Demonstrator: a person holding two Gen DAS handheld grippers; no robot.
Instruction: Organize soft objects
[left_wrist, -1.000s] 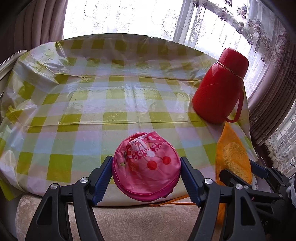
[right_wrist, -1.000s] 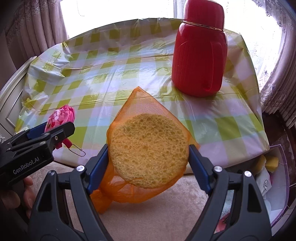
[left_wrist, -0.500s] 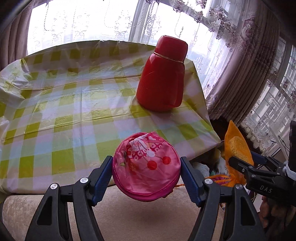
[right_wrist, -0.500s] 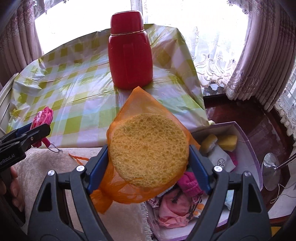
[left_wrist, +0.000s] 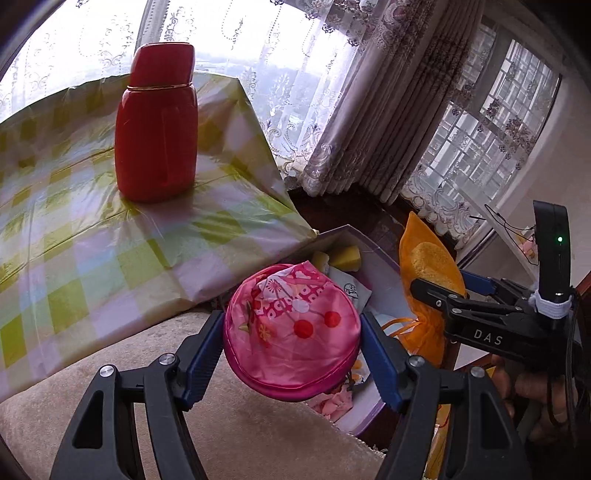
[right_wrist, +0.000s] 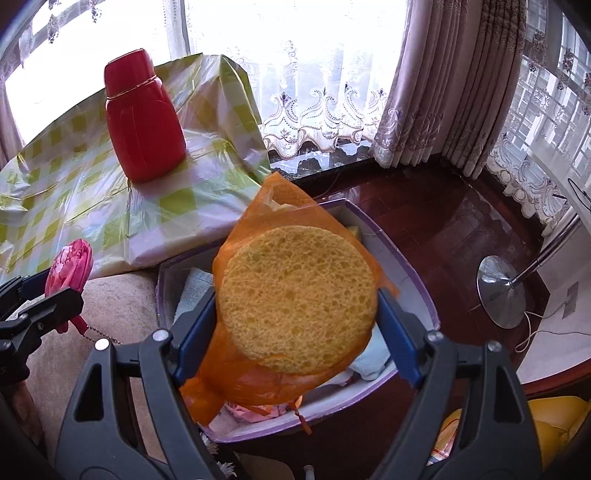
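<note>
Carrying two soft items toward one container; entries follow.

Item 1: round pink fabric pouch with cherry print (left_wrist: 291, 332). Clamped edge-on between the blue pads of the left hand-held gripper (left_wrist: 291, 338), which is closed on it. It hangs over the near left edge of the box, with beige upholstery below at 7 o'clock.

Item 2: round yellow sponge disc in an orange mesh bag (right_wrist: 299, 299). Pinched at its sides by the right hand-held gripper (right_wrist: 297, 314), closed on it, directly above the box interior. Loose mesh trails at 7 o'clock.

Item 3: white box with a purple rim (right_wrist: 417, 280), standing on dark wooden floor and already holding yellow sponges, pink cloth and a pale blue piece.

Item 4: red plastic flask (left_wrist: 157, 122), upright on the worktop under a green-and-white checked plastic cover (left_wrist: 92, 258), at 10 o'clock in both views. Not a soft item; judged to stay put.

Handling note: the step in hand is likely the drop into the box. Lower each piece until it is well inside the rim before releasing. Let the trailing mesh clear the wall so it does not snag. Move the pouch further toward 2 o'clock first, since it sits near the edge.

Change record: a second ago both items were over the worktop, with the box out of the left view. Both have swung off the worktop's right end to the box. The grips look unchanged.
</note>
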